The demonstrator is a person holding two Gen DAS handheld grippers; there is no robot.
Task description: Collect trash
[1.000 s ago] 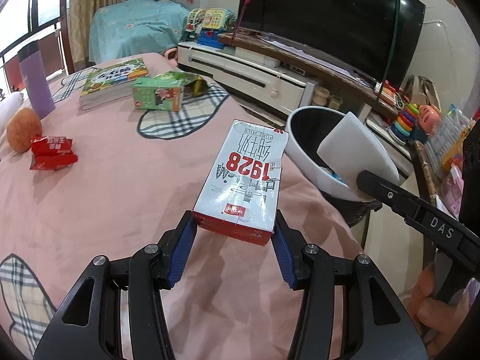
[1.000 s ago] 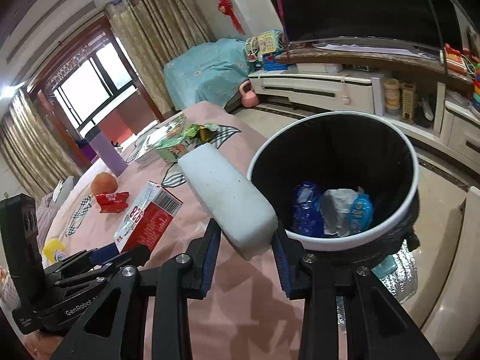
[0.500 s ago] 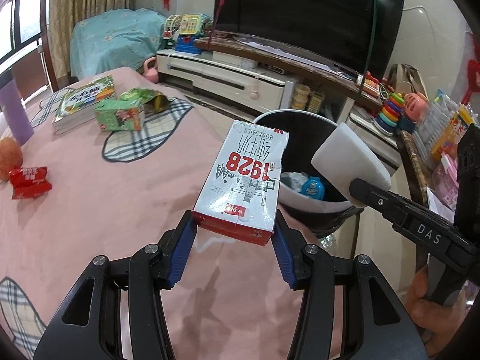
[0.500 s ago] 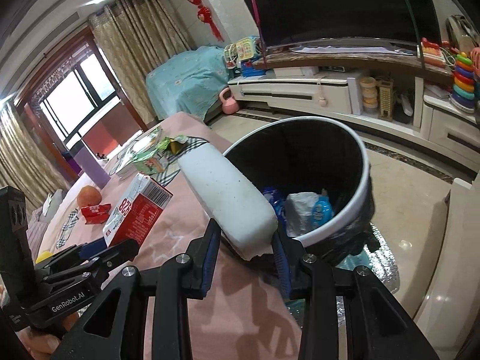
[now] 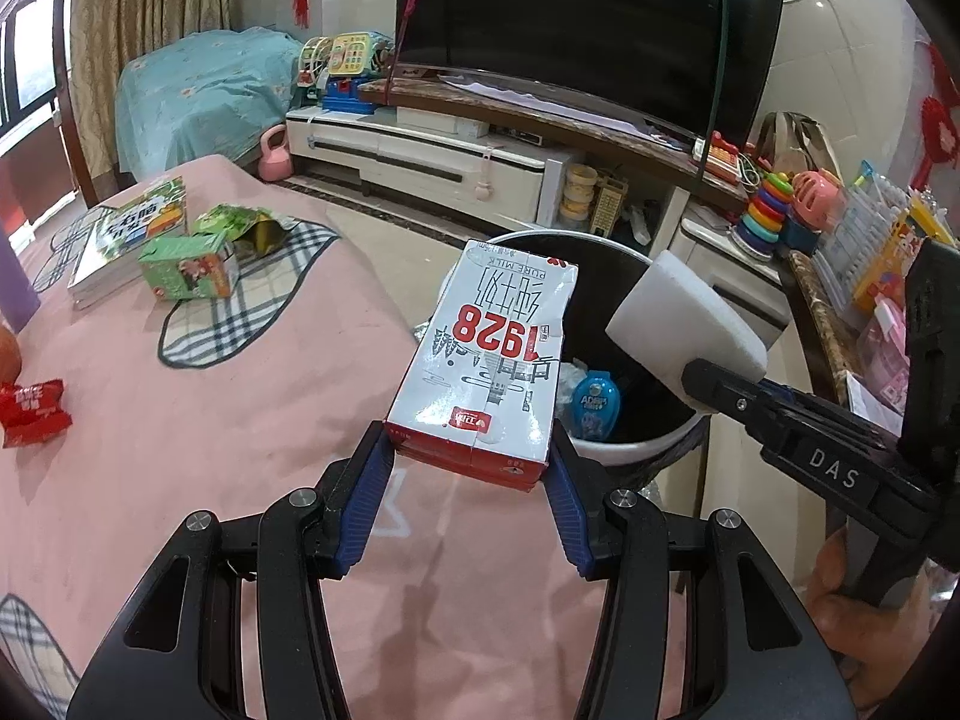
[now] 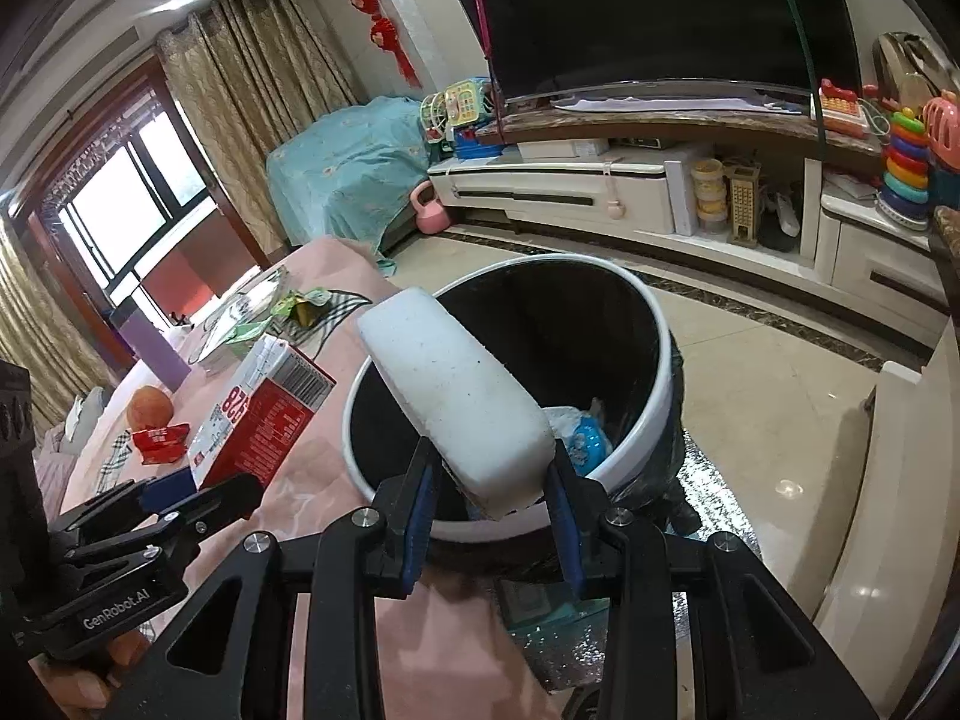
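My left gripper (image 5: pixel 468 474) is shut on a white and red milk carton (image 5: pixel 492 354) marked 1928, held above the pink table edge beside the bin. My right gripper (image 6: pixel 489 477) is shut on a white foam block (image 6: pixel 456 402), held over the near rim of the bin. The bin (image 6: pixel 654 324) is black inside with a white rim and holds a blue packet (image 6: pixel 585 441) and crumpled wrappers. The bin also shows in the left wrist view (image 5: pixel 636 450), with the foam block (image 5: pixel 684 324) above it. The carton shows in the right wrist view (image 6: pixel 258 414).
On the pink tablecloth (image 5: pixel 180 420) lie a red snack wrapper (image 5: pixel 33 411), a green box (image 5: pixel 189 267), a torn green wrapper (image 5: pixel 246 225) and books (image 5: pixel 114 234). An orange fruit (image 6: pixel 149 408) and purple bottle (image 6: pixel 150 348) stand farther back. A TV stand (image 6: pixel 570 192) lies beyond the bin.
Both grippers have moved toward the bin with their loads. The bin now sits closer and more beneath the foam block and the carton.
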